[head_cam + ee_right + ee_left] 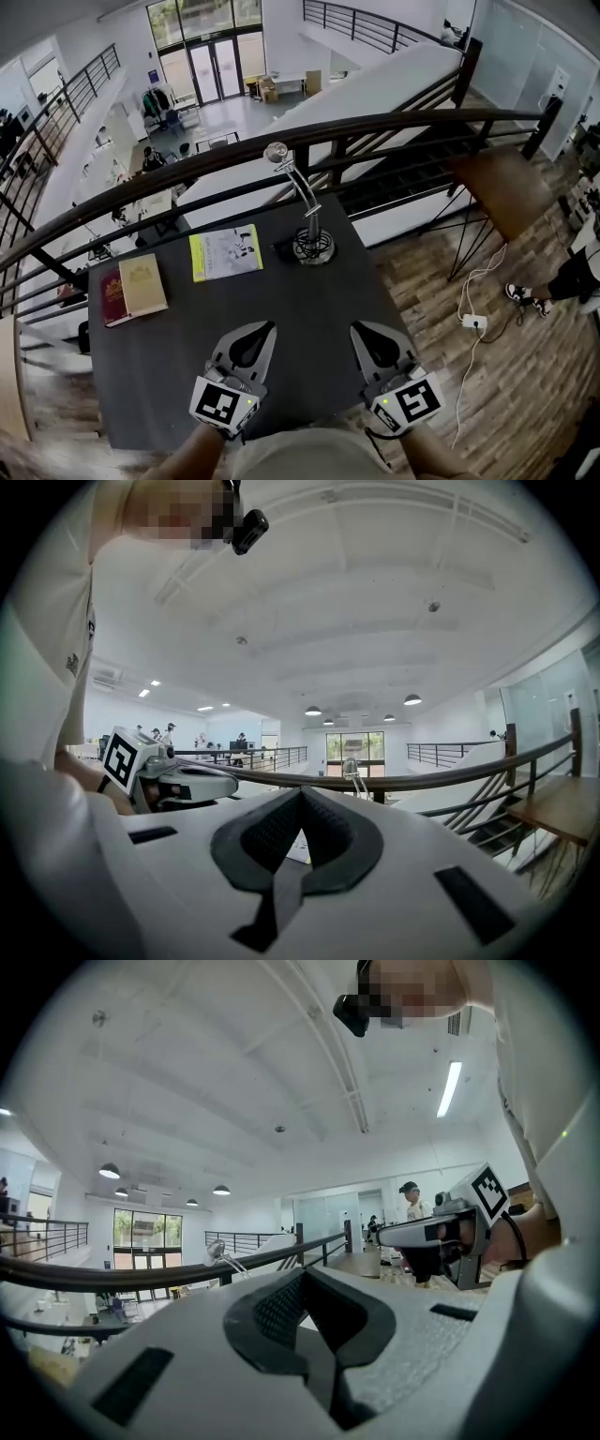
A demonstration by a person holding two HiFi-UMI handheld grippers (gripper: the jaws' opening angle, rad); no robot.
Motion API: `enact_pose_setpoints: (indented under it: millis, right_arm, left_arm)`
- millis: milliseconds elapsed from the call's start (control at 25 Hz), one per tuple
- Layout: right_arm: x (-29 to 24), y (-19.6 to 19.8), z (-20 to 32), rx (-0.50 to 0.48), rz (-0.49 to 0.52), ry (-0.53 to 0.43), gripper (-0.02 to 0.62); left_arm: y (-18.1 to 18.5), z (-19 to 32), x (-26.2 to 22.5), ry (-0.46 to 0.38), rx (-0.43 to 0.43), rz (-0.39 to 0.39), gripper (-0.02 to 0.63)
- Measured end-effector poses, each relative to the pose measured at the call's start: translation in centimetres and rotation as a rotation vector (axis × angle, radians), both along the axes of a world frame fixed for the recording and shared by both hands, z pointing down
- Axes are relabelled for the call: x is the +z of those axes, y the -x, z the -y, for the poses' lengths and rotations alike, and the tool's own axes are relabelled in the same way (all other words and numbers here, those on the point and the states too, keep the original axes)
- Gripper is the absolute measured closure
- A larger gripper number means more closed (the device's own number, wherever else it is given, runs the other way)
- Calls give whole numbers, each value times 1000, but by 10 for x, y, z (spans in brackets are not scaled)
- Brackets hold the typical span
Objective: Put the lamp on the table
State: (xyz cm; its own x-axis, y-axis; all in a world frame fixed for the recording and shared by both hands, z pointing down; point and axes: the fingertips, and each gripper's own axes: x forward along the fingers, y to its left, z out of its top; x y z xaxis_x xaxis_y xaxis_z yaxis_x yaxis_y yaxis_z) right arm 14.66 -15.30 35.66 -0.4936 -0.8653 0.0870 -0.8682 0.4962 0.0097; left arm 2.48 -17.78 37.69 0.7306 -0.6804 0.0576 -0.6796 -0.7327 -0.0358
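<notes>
Left claw (251, 339): jaws together, nothing between them. It sits over the near part of the surface (187, 375), pointing far.
Right claw (377, 342): jaws together, empty. It is beside the left claw and apart from it, heading the same way.
Lamp (309, 214): stands on the surface at its far edge, right of centre, well apart from both claws. The round base lies flat. The long axis is upright; the neck rises, then leans far-left, and the head shows against the rail (403, 120).
Open room: a bare dark stretch lies between the claws and the lamp.
Yellow book (225, 251): flat, just left of the lamp base.
Tan book (142, 285): near the left edge, overlapping a red book (112, 298).
Edges: the far edge runs along the rail; the right edge drops to a wood floor (441, 375).
</notes>
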Motion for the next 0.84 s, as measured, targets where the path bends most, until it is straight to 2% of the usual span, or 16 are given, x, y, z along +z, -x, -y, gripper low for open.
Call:
enact_pose_setpoints:
  millis: [840]
  right_arm:
    - [9, 1, 1, 0, 9, 32, 597]
  left_arm:
    - [-1, -9, 6, 28, -7, -2, 601]
